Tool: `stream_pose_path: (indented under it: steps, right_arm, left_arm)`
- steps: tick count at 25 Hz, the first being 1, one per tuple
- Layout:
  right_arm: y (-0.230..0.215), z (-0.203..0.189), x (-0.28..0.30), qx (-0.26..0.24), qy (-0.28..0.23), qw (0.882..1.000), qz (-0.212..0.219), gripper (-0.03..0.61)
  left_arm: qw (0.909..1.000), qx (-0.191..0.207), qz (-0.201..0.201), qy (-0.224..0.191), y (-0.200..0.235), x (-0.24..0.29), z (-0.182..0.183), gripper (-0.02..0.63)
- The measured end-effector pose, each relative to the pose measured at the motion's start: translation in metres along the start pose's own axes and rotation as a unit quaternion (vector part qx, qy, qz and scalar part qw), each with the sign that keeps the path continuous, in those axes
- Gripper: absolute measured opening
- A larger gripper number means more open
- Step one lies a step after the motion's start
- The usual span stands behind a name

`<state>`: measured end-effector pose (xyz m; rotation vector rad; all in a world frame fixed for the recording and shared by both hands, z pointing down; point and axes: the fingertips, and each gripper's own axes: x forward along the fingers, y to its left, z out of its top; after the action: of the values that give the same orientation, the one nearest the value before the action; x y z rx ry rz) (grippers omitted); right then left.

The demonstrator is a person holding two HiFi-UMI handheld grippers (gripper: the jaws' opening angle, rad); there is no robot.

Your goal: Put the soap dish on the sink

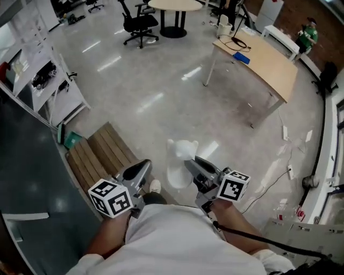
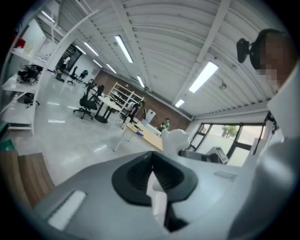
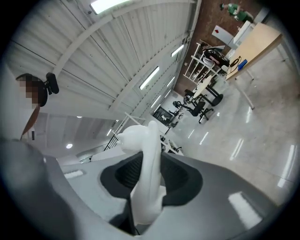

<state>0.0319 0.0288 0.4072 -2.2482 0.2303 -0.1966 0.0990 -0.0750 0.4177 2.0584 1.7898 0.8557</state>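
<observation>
The soap dish [image 1: 180, 164] is white and moulded, with a lobed upper edge, and it hangs edge-on over the grey floor just in front of my body. My right gripper [image 1: 196, 171] is shut on its lower part; in the right gripper view the dish [image 3: 146, 168] stands upright between the two jaws of that gripper [image 3: 150, 180]. My left gripper [image 1: 142, 171] is beside it on the left, shut, with nothing pinched. In the left gripper view its jaws [image 2: 152, 174] meet and the dish's top [image 2: 176, 139] shows beyond them. No sink is in view.
A slatted wooden bench [image 1: 102, 156] lies at the lower left, next to a white shelf unit [image 1: 45, 80]. Farther off stand a wooden table [image 1: 266, 62], an office chair [image 1: 140, 24] and a round table [image 1: 174, 6]. Cables [image 1: 277, 180] trail on the floor at right.
</observation>
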Motion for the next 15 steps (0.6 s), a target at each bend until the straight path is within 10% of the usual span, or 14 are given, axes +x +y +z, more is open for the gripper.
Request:
stream_pose_path:
  steps: [15]
  right_arm:
    - [-0.036, 0.077, 0.050, -0.010, -0.112, 0.989, -0.098, 0.117]
  left_arm:
    - [0.9869, 0.039, -0.084, 0.132, 0.069, 0.106, 0.052, 0.005]
